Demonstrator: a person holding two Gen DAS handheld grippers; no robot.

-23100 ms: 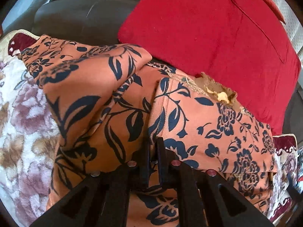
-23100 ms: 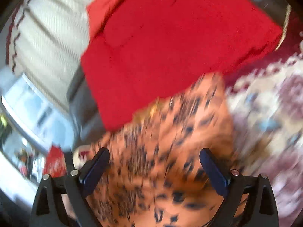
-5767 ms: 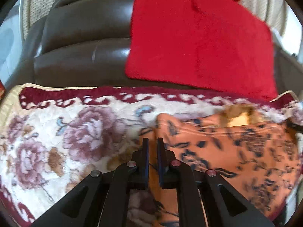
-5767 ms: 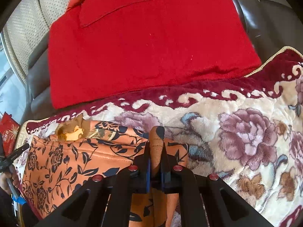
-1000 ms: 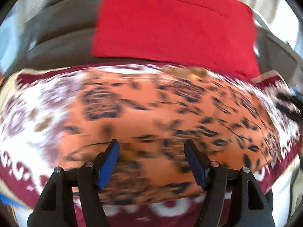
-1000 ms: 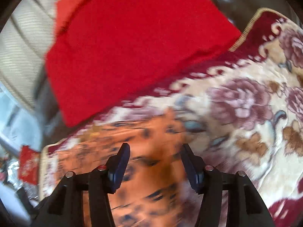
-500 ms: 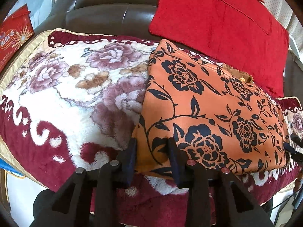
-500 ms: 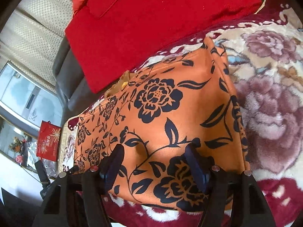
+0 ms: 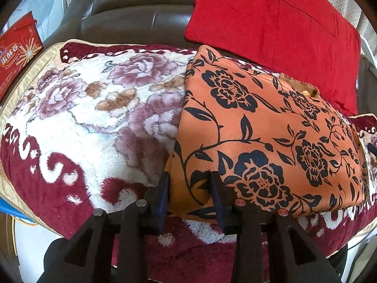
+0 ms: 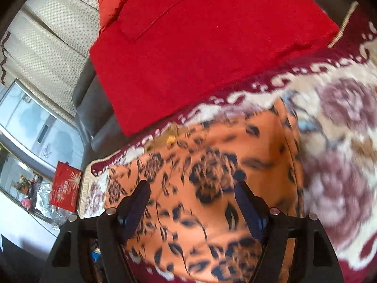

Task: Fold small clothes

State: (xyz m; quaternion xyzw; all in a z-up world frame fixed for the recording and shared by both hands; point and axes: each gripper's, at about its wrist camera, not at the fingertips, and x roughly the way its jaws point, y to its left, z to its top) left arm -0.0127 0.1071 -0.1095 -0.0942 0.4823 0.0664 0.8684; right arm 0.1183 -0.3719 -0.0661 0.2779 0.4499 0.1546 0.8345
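An orange garment with a dark floral print (image 9: pixel 271 127) lies folded into a rough rectangle on a floral blanket (image 9: pixel 82 122). My left gripper (image 9: pixel 189 180) is open, its jaws on either side of the garment's near left corner, not closed on it. In the right wrist view the same garment (image 10: pixel 212 176) is motion-blurred. My right gripper (image 10: pixel 192 188) is open and empty above it.
A red cushion (image 9: pixel 271 21) leans on the dark leather sofa back (image 9: pixel 132 16) behind the garment. A red box (image 9: pixel 16 52) stands at the far left. The blanket's maroon border (image 9: pixel 188 254) hangs over the front edge.
My left gripper has opened slightly wider around the garment's corner. My right gripper has lifted and pulled back from the garment, with the view now blurred by motion.
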